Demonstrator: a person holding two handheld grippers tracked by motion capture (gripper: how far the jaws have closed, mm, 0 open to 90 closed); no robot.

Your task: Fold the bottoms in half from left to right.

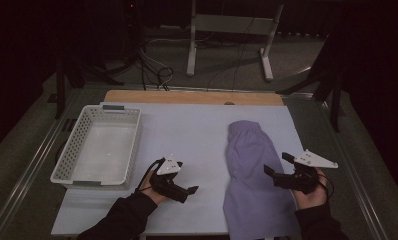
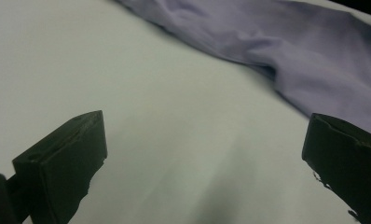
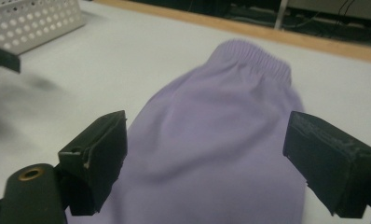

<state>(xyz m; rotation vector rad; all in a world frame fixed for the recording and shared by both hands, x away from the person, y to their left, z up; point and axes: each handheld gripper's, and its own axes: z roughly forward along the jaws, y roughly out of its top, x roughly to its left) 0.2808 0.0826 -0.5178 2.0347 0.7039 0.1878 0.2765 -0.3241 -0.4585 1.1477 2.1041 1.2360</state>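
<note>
A lavender garment with an elastic waistband lies lengthwise on the right half of the white table sheet, its waistband at the far end. My right gripper hovers over the garment's right side with its jaws wide apart and nothing between them; in the right gripper view the cloth lies just beyond that gripper. My left gripper is open over bare sheet left of the garment. The left gripper view shows it pointing toward the cloth's edge, without touching.
A white perforated basket stands at the left of the sheet, and its corner appears in the right gripper view. A wooden table edge runs along the back. Beyond it are a dark floor, cables and a metal stand.
</note>
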